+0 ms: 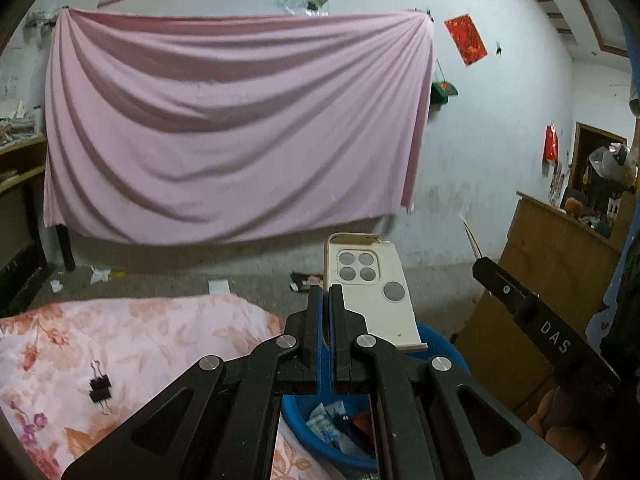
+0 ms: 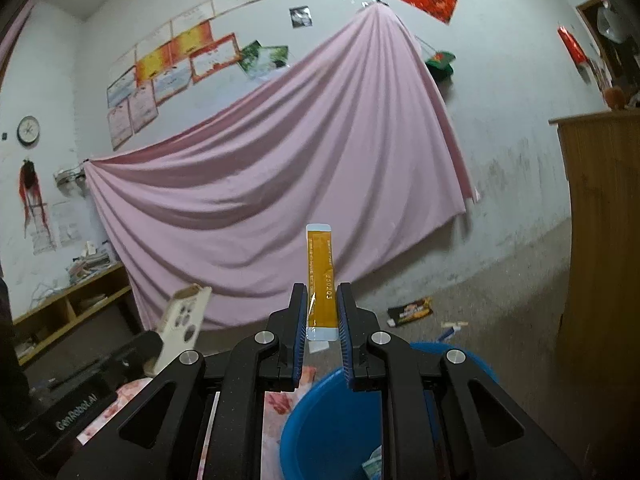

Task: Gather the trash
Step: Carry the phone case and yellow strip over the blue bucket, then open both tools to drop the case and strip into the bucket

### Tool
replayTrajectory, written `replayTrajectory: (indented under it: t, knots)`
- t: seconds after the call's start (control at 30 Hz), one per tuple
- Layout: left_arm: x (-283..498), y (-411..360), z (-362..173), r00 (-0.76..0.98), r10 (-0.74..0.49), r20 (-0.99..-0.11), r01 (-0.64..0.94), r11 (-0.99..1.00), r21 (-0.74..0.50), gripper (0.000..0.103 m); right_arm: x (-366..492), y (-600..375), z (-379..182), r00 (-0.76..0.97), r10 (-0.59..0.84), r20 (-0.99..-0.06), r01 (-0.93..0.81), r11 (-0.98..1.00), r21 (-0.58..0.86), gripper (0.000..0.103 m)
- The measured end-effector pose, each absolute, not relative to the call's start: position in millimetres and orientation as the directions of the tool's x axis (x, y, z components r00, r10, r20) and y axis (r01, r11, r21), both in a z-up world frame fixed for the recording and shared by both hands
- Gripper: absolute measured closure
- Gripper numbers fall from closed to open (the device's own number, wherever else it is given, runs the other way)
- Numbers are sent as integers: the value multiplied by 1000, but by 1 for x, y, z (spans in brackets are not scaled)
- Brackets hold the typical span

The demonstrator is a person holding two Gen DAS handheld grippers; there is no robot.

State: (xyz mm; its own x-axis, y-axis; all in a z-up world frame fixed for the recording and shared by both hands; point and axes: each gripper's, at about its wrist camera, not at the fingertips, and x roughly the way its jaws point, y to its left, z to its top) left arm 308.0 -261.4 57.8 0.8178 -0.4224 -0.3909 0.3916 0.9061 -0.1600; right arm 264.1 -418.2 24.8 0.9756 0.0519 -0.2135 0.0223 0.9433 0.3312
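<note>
Both hands are carrying trash toward the round blue plastic basin (image 1: 436, 344), so the step in hand looks like the drop-off. The left gripper (image 1: 326, 312) is holding a cream plastic phone case with four round camera holes (image 1: 370, 292), its fingers (image 1: 314, 320) pressed together on the case's left edge so the case is standing upright beyond them. The right gripper (image 2: 323, 316) is clamping a narrow orange foil sachet with white sealed ends (image 2: 320, 280), its fingers (image 2: 298, 328) nearly together on the sachet's lower half while the rest is sticking up above them.

The basin is sitting just below both grippers, beside the surface covered by a pink floral cloth (image 1: 132, 344), and it is already holding a few crumpled wrappers (image 1: 332, 424). The next move probably calls for bringing each item over the basin's open mouth and parting the fingers so it falls inside the rim rather than onto the cloth.

Room is tight: the right gripper's dark body is reaching in close at the left gripper's right side, and a brown wooden cabinet (image 2: 600, 240) is standing just beyond the basin. More litter, including a dark snack wrapper (image 2: 410, 312), is lying on the grey floor (image 2: 500, 300) near the wall. A black binder clip (image 1: 99, 388) is resting on the cloth.
</note>
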Motion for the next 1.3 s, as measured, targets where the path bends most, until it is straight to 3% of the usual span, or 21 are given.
replayTrajectory:
  t: [0.5,0.63,1.3]
  knots:
    - [316,-266,36,745,-422,-517,369,906,-208,97,286,-429,10,938,66,-339,65,931,360,86]
    - [315,-262,38,748,-421,-513,358,907,-222,78,288,-434,8,934,67,-352,74,925,372,77]
    - [308,-204,58,801,-350,-485,277,936,-217,75,297,-419,13,933,101,-344,26,938,345,75]
